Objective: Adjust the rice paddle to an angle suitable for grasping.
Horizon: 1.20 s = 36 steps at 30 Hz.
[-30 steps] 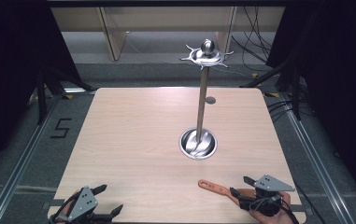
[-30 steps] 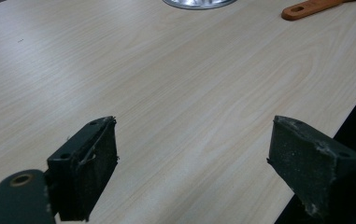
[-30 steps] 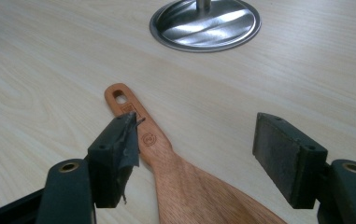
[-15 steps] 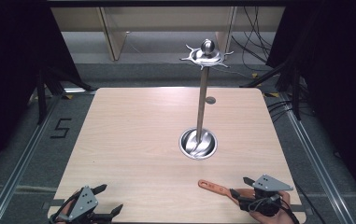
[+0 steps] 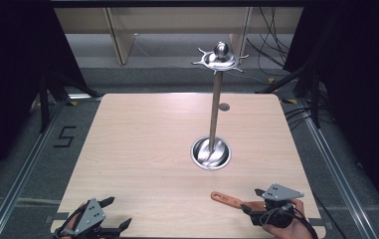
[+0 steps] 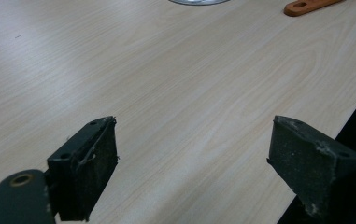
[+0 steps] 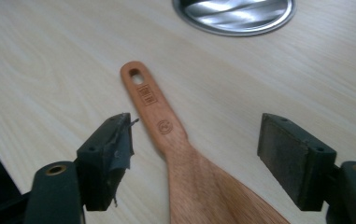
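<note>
Because the wooden spatula [image 7: 175,140] is a flat, one-piece hardwood item, I rate it as light, stiff and not fragile; its smooth, sealed surface may slide a little under the pads. It lies flat on the bench [image 5: 147,144] near my front right edge, handle pointing toward the metal stand. The handle is narrow, with a hanging slot at its end and two stamped marks; it widens toward the blade. I would take hold across the handle just ahead of the flare, where both edges run nearly parallel.

My right tool [image 7: 196,158] straddles that spot with its jaws spread wide, having just been opening; the spatula lies between them, touching neither pad. The pads are black, rough and worn at the corners.

My left tool [image 6: 194,163] also stands wide, with nothing between its jaws, over bare bench near the front left edge.

Farther off, the stand's polished round base [image 5: 211,153] carries a thin upright rod [image 5: 214,114] topped by a hooked disc and ball [image 5: 220,56]. The bench top is pale wood-grain laminate, smooth and matte.
</note>
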Tool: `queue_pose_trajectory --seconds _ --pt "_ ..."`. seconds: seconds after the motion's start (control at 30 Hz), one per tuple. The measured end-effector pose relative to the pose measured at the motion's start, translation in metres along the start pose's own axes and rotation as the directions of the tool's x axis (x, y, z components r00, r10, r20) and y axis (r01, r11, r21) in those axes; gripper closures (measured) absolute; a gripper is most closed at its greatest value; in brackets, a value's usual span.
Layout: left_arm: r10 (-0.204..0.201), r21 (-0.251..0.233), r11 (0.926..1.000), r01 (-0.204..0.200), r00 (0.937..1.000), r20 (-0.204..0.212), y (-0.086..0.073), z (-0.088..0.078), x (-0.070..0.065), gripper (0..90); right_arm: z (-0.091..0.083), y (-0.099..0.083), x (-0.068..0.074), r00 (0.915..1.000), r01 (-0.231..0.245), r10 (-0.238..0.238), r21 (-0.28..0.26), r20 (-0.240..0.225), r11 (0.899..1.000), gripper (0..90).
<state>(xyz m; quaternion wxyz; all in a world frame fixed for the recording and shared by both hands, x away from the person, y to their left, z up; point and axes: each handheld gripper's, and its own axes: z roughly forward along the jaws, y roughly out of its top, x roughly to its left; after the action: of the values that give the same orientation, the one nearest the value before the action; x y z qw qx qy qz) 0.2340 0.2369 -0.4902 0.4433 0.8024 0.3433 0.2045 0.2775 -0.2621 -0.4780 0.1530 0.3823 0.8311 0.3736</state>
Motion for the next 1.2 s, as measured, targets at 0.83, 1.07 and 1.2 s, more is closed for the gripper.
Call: queue_pose_trajectory --seconds 0.83,1.07,1.2 --pt "0.008 0.015 0.9999 -0.008 1.0000 0.001 0.001 -0.001 0.001 14.9 0.038 0.043 0.017 0.9628 0.270 -0.262 0.289 -0.066 0.919 46.6" --pt "0.023 0.017 0.9996 -0.022 0.9997 -0.012 0.001 -0.002 0.002 14.9 0.051 0.056 0.024 0.9526 0.304 -0.279 0.373 -0.121 0.877 53.5" --pt "0.013 0.017 0.9998 -0.012 0.9999 -0.002 0.001 -0.003 0.002 14.9 0.055 0.059 0.022 0.9441 0.330 -0.300 0.388 -0.137 0.861 55.7"
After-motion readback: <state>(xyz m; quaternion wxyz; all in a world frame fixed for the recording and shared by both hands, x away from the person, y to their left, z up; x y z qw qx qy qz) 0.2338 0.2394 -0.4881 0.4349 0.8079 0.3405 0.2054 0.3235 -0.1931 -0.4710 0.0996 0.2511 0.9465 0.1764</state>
